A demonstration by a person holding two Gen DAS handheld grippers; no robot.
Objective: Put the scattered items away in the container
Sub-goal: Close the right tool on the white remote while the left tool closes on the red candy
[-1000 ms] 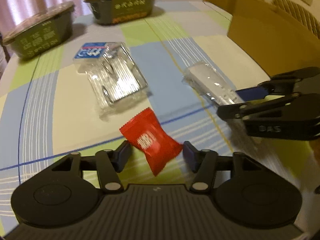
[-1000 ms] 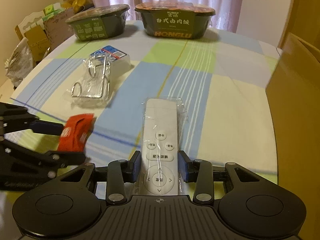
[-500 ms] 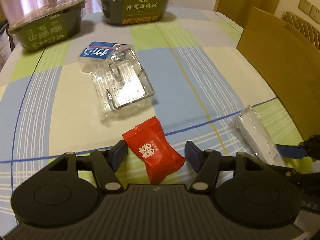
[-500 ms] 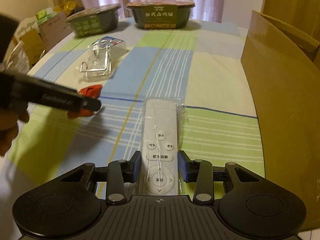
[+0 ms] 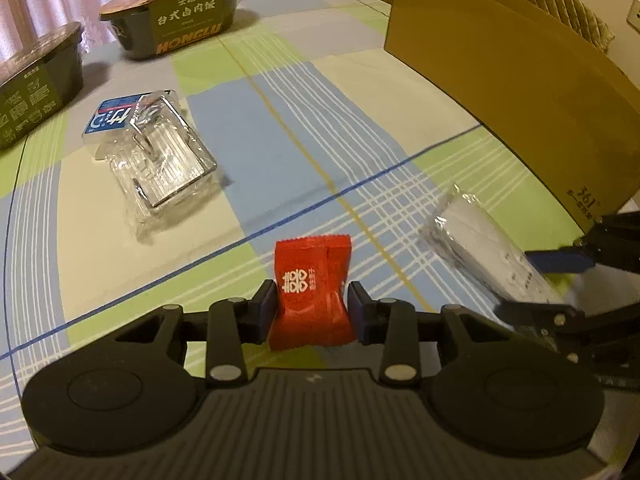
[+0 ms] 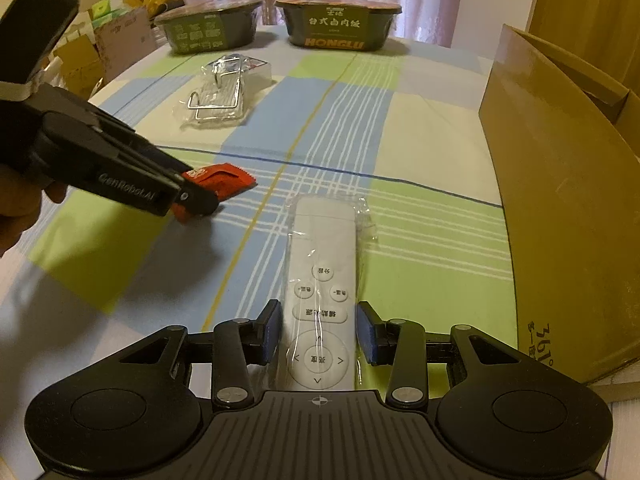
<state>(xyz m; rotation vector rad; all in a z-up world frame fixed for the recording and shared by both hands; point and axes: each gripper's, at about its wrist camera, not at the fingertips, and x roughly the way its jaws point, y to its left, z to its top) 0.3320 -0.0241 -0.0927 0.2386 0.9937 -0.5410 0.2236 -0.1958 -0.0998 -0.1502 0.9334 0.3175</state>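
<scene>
Now the left gripper is pinching the one red candy packet, having closed from open around it.
Two noodle bowls are sitting at the table's far edge, one clear packaged hook nearer; rightward, the right gripper is still clasping the one wrapped remote beside the single cardboard box.

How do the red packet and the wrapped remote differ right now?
The red candy packet is small, soft and crinkled; the white remote is long, flat and rigid. The packet is opaque foil with white print; the remote sits in clear film. Each sits clamped between a hand-held gripper's pads: packet in the left, remote in the right.
</scene>
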